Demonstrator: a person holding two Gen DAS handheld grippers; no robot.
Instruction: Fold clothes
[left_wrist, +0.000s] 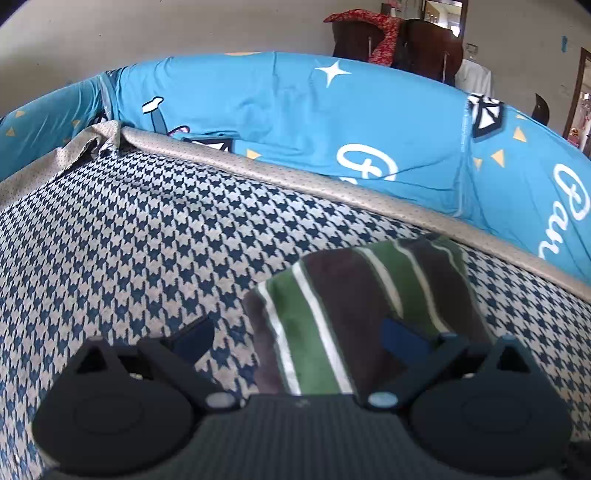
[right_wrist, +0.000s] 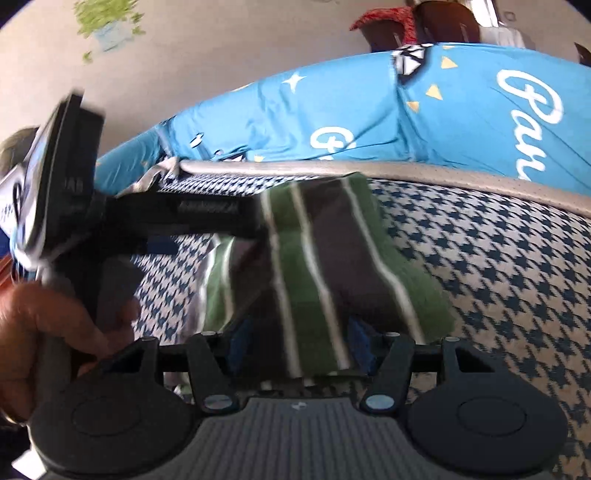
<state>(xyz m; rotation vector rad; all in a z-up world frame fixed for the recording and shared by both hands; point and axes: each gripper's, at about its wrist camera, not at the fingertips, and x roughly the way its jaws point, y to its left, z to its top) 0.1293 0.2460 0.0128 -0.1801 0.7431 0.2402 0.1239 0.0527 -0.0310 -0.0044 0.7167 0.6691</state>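
The left gripper points forward with its fingers spread wide, while the right gripper has its blue-padded fingers drawn in close on a striped garment, and a bare hand grips the other tool's handle at the near left.

Garment on cushion, backrest behind

soft striped cloth, matt plastic grippers
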